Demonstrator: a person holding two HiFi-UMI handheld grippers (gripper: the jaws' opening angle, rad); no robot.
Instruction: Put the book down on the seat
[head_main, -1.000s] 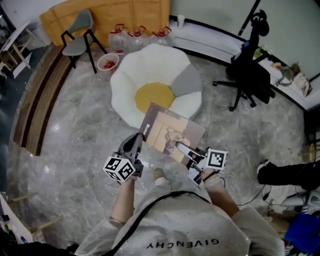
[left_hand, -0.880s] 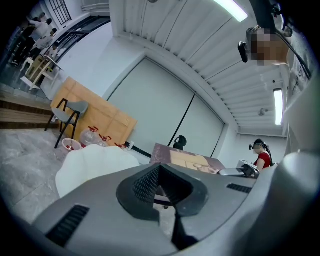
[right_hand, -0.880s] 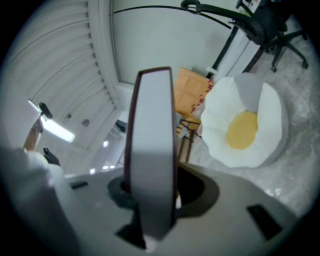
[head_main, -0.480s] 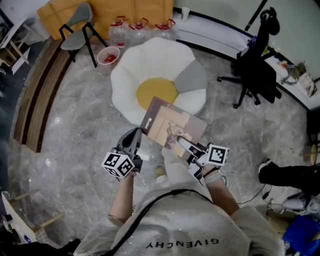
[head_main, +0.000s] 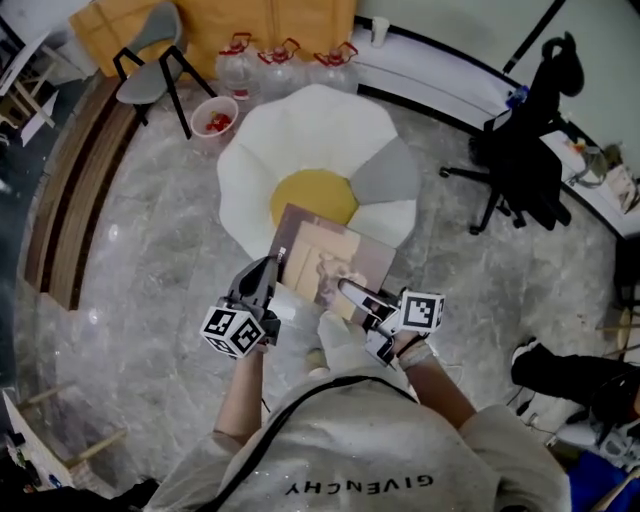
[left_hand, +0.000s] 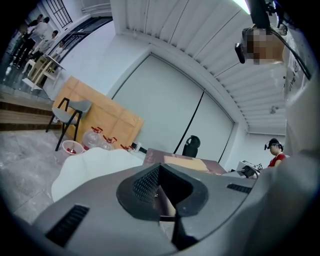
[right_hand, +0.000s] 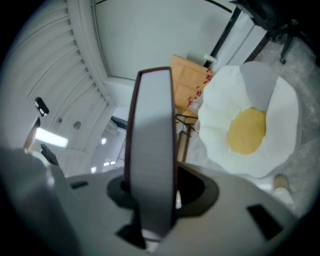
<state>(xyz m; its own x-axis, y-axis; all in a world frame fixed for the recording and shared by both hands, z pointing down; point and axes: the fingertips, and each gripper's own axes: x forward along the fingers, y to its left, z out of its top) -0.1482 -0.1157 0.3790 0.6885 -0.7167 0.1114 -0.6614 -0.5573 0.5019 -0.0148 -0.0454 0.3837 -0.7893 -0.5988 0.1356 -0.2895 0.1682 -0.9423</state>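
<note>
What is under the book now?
The book hangs over the near white petal of the flower-shaped seat, its far corner overlapping the yellow centre; floor shows beside the near edge. The patch directly beneath is covered.

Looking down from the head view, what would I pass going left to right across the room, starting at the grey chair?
Grey chair → small bowl → flower-shaped seat → black office chair.
</note>
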